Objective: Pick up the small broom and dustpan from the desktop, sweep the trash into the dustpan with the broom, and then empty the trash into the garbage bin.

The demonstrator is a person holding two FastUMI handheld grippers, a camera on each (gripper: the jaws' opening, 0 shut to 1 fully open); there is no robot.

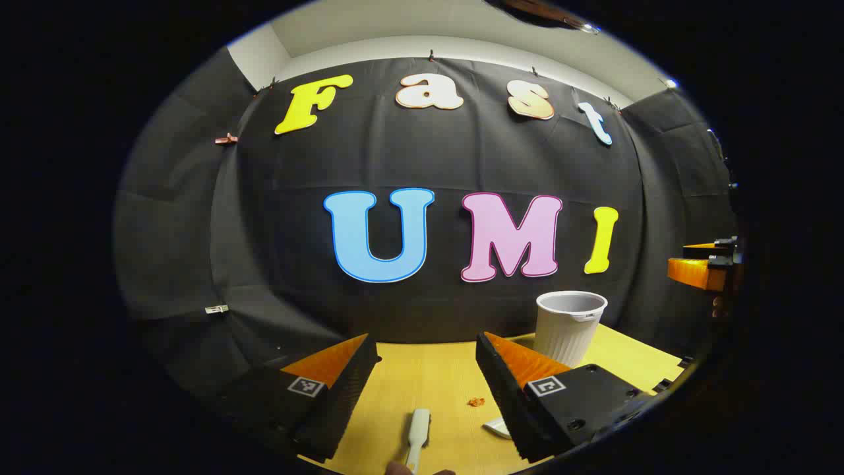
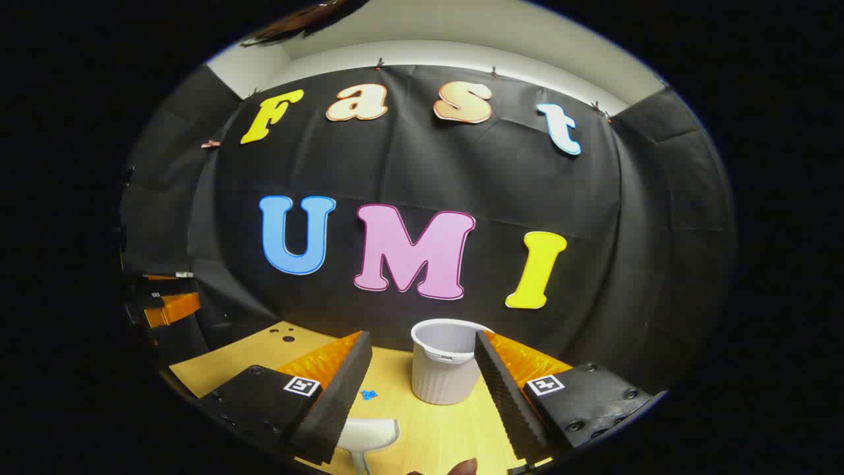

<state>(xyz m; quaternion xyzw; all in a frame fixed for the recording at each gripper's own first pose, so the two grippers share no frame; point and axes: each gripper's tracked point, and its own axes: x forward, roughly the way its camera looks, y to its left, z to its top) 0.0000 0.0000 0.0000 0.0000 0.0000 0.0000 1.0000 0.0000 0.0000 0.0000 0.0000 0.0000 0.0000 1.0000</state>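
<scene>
A yellow wood-grain surface is seen stretching back to the booth's wall, black cloth pinned along its top edge by small clips. Above the cloth, a pale strip of white wall is shown. Two dark round holes are spotted near the far left corner of the surface in the right gripper view. The cloth is hung in soft folds.

Both views are sharp at the centre and bend strongly toward the edges, where brightness falls off. Light comes from above: the pale ceiling strip at the top glows, and the yellow table at the bottom is evenly lit with soft shadows.
</scene>
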